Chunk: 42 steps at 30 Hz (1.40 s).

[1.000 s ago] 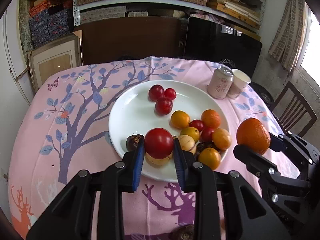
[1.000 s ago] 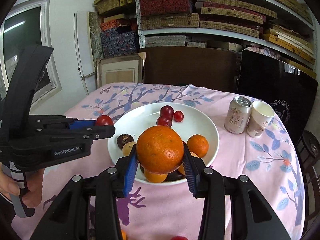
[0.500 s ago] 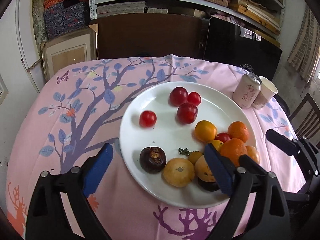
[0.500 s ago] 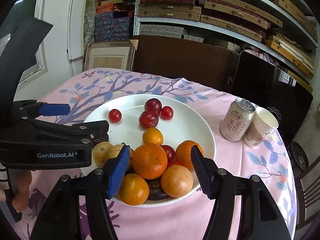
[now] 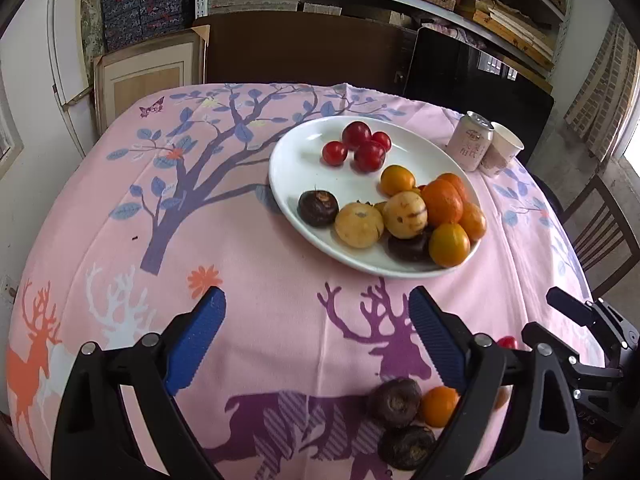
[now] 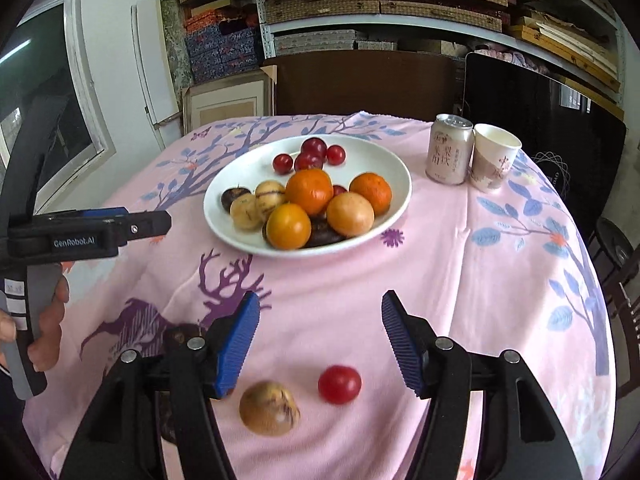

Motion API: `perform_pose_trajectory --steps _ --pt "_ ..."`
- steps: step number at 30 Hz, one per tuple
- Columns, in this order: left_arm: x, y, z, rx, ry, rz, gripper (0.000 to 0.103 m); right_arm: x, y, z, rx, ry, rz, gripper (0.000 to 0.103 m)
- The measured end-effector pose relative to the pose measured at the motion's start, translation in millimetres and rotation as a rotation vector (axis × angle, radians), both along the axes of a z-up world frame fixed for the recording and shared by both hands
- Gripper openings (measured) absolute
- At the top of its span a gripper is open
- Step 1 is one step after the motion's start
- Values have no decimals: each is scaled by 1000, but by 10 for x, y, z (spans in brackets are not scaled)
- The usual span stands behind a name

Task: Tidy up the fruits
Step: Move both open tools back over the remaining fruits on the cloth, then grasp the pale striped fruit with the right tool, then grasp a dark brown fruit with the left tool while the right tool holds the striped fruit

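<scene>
Right now both of your claws are spread wide and carry nothing. Nearest you, the right claw [image 6: 320, 344] hangs over two loose fruits on the bench [image 6: 460, 264]: a smooth red tomato [image 6: 339, 384] and a tan, streaked round fruit [image 6: 269, 408], both lying between its ribbed blue pads. The left claw [image 5: 316, 340] sits above bare pink cloth, with two dark wrinkled fruits [image 5: 394, 400] and a small orange [image 5: 438, 406] just beside its right finger — likely your next picks, since they lie outside the plate. Soft cloth probably keeps these round things from rolling far. Farther off, the glossy white plate [image 6: 380, 152] holds the sorted heap — red ones grouped at the back, oranges and yellow fruit piled in front. Beyond it stand a can [image 6: 447, 150] and a paper cup [image 6: 495, 158], touching.
</scene>
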State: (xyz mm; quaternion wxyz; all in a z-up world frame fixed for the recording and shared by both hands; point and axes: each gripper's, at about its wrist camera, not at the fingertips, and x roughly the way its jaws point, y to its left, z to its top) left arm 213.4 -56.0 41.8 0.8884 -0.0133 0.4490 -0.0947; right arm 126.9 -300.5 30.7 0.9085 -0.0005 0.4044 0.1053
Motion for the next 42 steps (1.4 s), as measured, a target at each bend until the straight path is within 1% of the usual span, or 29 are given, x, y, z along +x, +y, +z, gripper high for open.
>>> perform_pose_trajectory --steps 4,8,12,14,18,22,24,25,26,27,29,31,34,38,40,41,42 --pt "-298 8 -96 7 16 -21 91 -257 -18 -133 18 39 1 64" --pt "-520 13 -219 4 46 -45 91 -389 11 -264 18 75 10 64" --pt "-666 3 -344 10 72 -61 91 -411 90 -390 -2 109 16 64" --pt "-720 -12 -386 17 80 -75 91 -401 146 -415 3 117 37 64" --pt "-803 -38 -444 40 83 -95 91 -353 248 -451 -4 125 60 64" --pt "-888 -93 -520 70 99 -132 91 -302 335 -547 1 158 74 64" --pt "-929 -113 -567 89 108 -149 91 -295 344 -577 9 161 78 61" --pt "-951 -117 -583 94 111 -156 91 -298 333 -579 20 156 84 49" --pt "-966 -118 -592 94 113 -161 91 -304 320 -570 56 153 104 40" --pt "-982 -115 -599 96 119 -168 91 -310 308 -559 82 155 114 39" --pt "-1009 -115 -607 98 132 -174 91 -336 286 -549 59 141 93 39" --pt "-1052 -136 -588 98 136 -181 91 -362 217 -563 93 140 88 39" --pt "-1131 -224 -536 100 119 -212 91 -403 120 -566 131 138 74 39" --pt "-1176 -418 -574 169 99 -269 91 -428 7 -548 179 132 56 39" --pt "-1185 -475 -632 185 103 -293 90 -442 -48 -523 198 123 52 39" --pt "-1193 -495 -662 191 103 -308 88 -447 -65 -515 207 120 52 39" --pt "-1200 -514 -695 201 104 -322 84 -449 -74 -512 214 118 53 39"
